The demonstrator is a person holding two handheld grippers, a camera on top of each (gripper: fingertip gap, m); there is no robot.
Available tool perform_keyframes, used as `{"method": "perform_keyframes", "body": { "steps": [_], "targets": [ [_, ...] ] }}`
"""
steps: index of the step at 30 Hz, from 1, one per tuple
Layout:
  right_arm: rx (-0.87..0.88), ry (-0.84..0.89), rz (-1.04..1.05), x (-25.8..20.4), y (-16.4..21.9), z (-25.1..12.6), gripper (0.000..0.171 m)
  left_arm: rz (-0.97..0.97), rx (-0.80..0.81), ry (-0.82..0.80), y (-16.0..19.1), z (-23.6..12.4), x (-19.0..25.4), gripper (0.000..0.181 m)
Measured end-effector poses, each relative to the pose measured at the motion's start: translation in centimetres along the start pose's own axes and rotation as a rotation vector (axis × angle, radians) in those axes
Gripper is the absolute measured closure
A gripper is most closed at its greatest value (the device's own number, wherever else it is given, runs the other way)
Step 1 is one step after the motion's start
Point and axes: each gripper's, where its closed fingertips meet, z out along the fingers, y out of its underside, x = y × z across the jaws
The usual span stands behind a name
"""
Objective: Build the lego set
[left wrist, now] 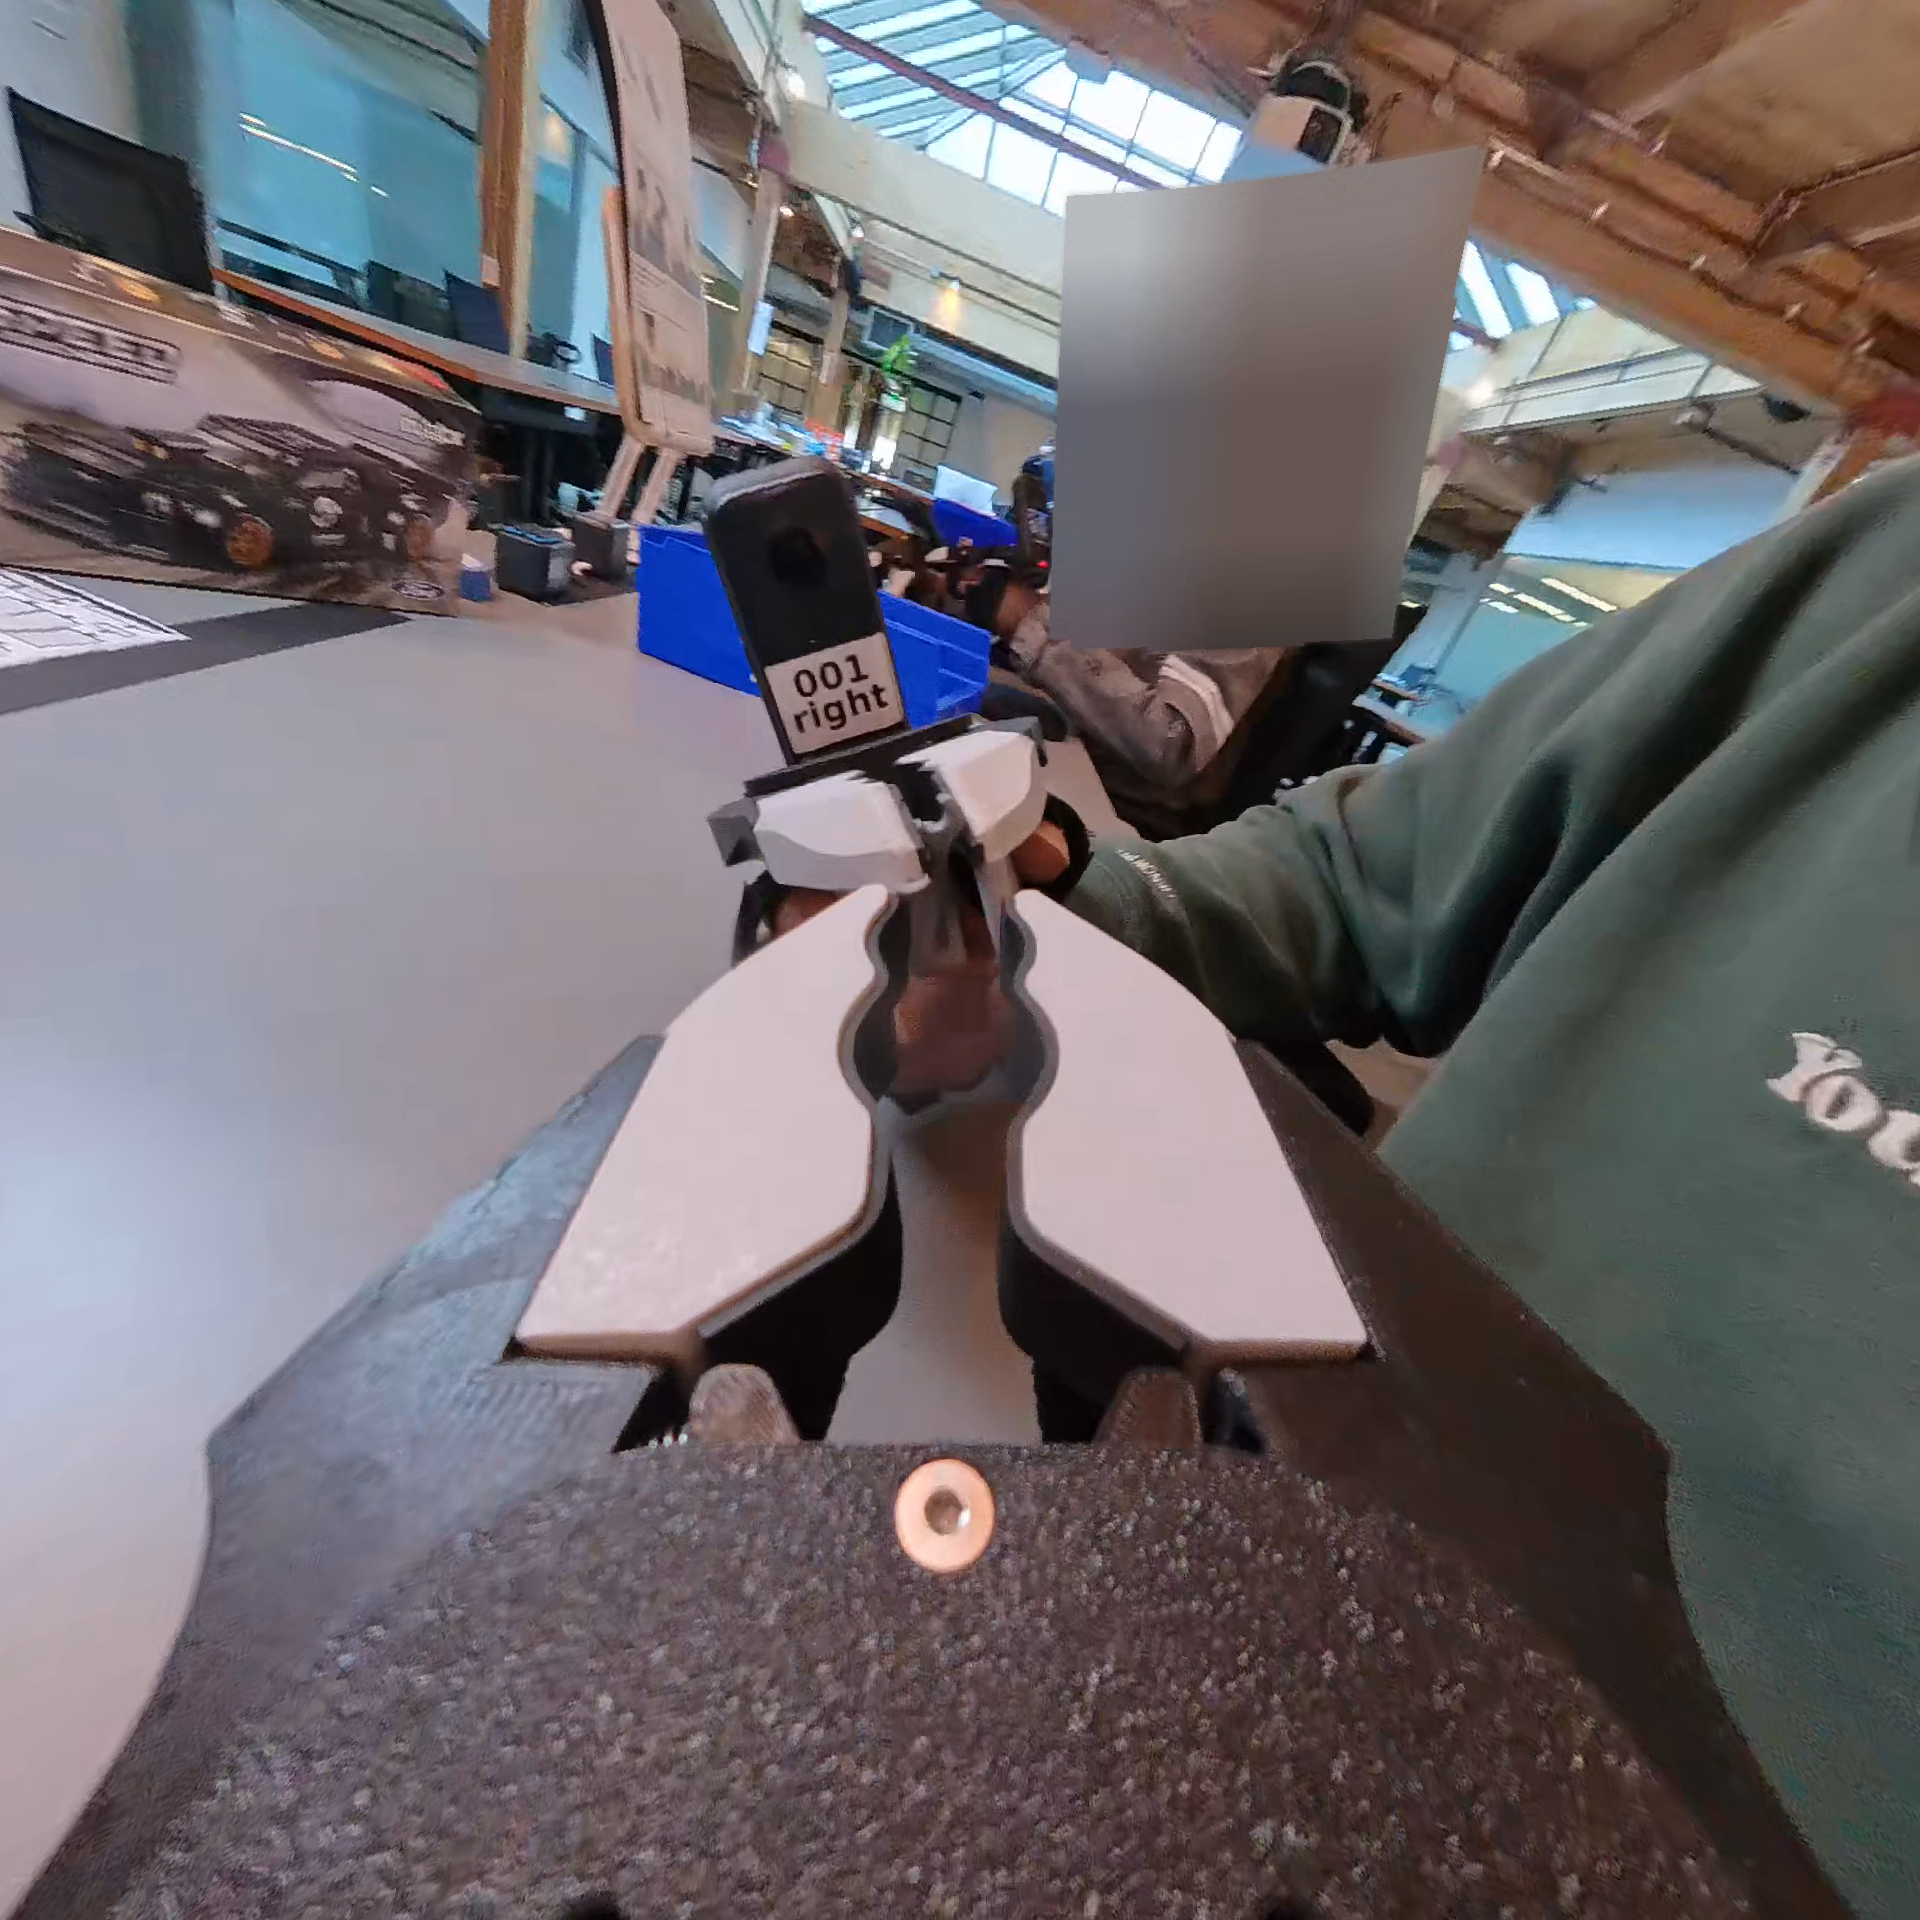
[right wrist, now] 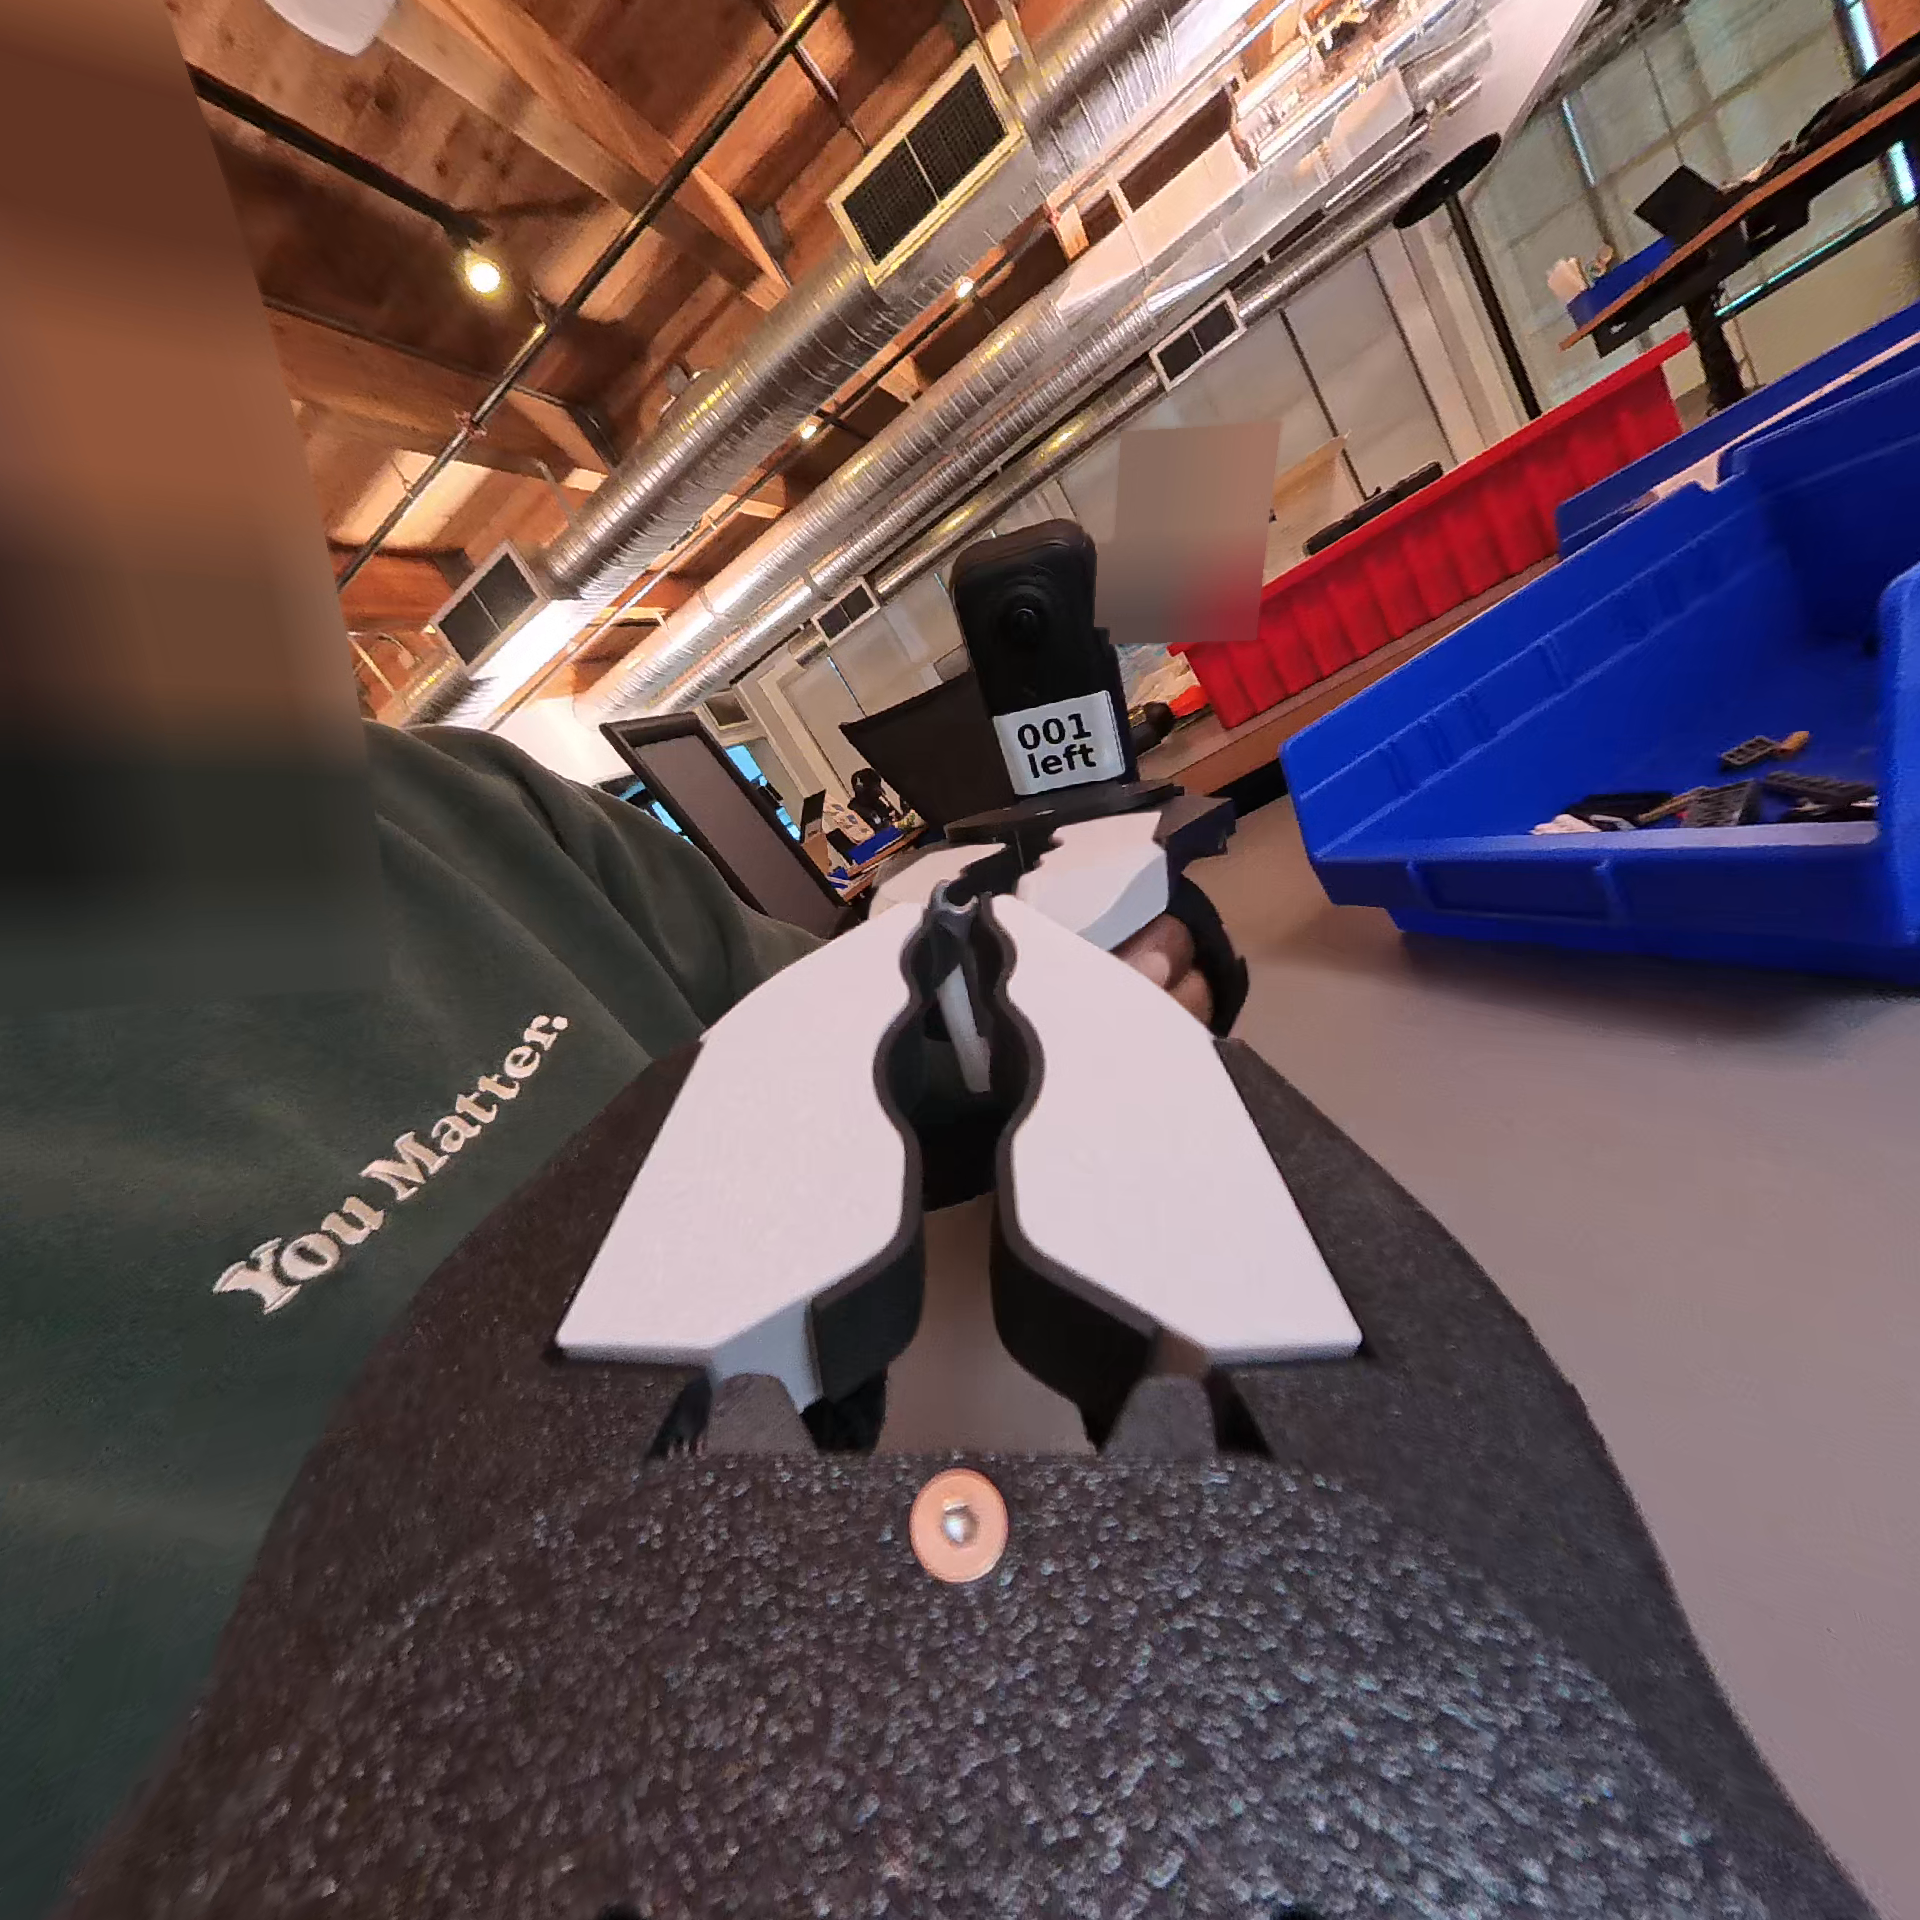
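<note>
Two handheld grippers face each other tip to tip above a grey desk (left wrist: 312,935), the left gripper (left wrist: 948,935) and right gripper (right wrist: 961,935) each with jaws nearly closed, seemingly pinching one small grey-and-white part (right wrist: 961,997) between them, blue bin (right wrist: 1558,790) nearby.

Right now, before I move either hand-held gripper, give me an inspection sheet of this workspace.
surface: smooth grey table.
job's things: thin grey-white piece between the meeting fingertips.
clutter: blue bin holding small dark parts; box picturing a black car; red bins farther back.
grippers: left hand-held gripper and right hand-held gripper face tip to tip, fingers nearly together; which one grips the piece, cannot tell.
cables: nothing seen.
surroundings: green sleeve, silver ducts, wooden ceiling.
</note>
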Motion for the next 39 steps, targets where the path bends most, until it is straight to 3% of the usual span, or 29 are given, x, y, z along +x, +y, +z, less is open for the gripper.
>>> {"method": "perform_keyframes", "body": {
  "steps": [3,4,5,9,11,13,16,17,18,20,23,27,28,30,33,37,39],
  "targets": [
    [0.001,0.005,-0.005,0.1,0.1,0.2,0.164,0.001,-0.024,-0.013,0.3,0.2,-0.2,0.166],
    [0.001,-0.002,-0.006,0.0,0.1,0.3,0.164,0.018,-0.033,-0.012,0.4,0.2,-0.1,0.177],
    [-0.004,0.003,-0.008,0.1,0.2,0.4,0.164,0.033,-0.044,-0.023,0.4,0.1,-0.1,0.178],
    [0.004,0.119,-0.068,1.3,-0.4,-0.1,0.164,0.105,-0.08,-0.137,-0.2,-1.1,-1.7,0.178],
    [-0.017,0.19,-0.104,2.1,-0.8,-0.9,0.157,0.191,-0.072,-0.329,-1.8,-3.5,-4.4,0.178],
    [-0.133,0.262,-0.19,2.8,0.3,-1.4,0.153,0.299,-0.103,-0.702,-3.7,-7.9,-9.0,0.178],
    [-0.407,0.365,-0.368,4.2,4.0,-1.2,0.149,0.339,-0.324,-1.205,-3.3,-15.8,-14.3,0.178],
    [-0.495,0.387,-0.423,4.5,5.3,-1.1,0.146,0.305,-0.38,-1.262,-2.6,-17.0,-15.1,0.17],
    [-0.573,0.401,-0.468,4.8,6.6,-0.9,0.143,0.254,-0.421,-1.268,-1.6,-17.4,-15.5,0.15],
    [-0.707,0.419,-0.535,5.3,8.8,-0.5,0.137,0.176,-0.508,-1.223,0.4,-17.0,-15.8,0.13],
    [-0.867,0.454,-0.633,6.2,11.0,-0.3,0.133,0.238,-0.542,-1.162,0.7,-15.9,-15.5,0.124],
    [-1.057,0.522,-0.671,7.7,12.8,-0.2,0.136,0.345,-0.506,-0.778,1.0,-10.7,-11.5,0.152],
    [-1.047,0.535,-0.678,7.8,12.7,0.2,0.152,0.317,-0.5,-0.645,1.7,-9.3,-9.9,0.154],
    [-1.04,0.538,-0.723,7.5,12.2,0.3,0.155,0.279,-0.51,-0.415,3.0,-7.5,-6.7,0.154],
    [-0.894,0.579,-0.794,7.1,9.3,0.5,0.155,0.293,-0.483,-0.214,3.5,-6.5,-3.6,0.153],
    [-0.728,0.576,-0.846,5.4,5.9,0.6,0.156,0.322,-0.446,-0.167,3.1,-5.5,-2.4,0.153],
    [-0.668,0.555,-0.829,4.5,5.3,0.7,0.155,0.356,-0.461,-0.179,3.4,-5.1,-2.4,0.165]
  ]
}}
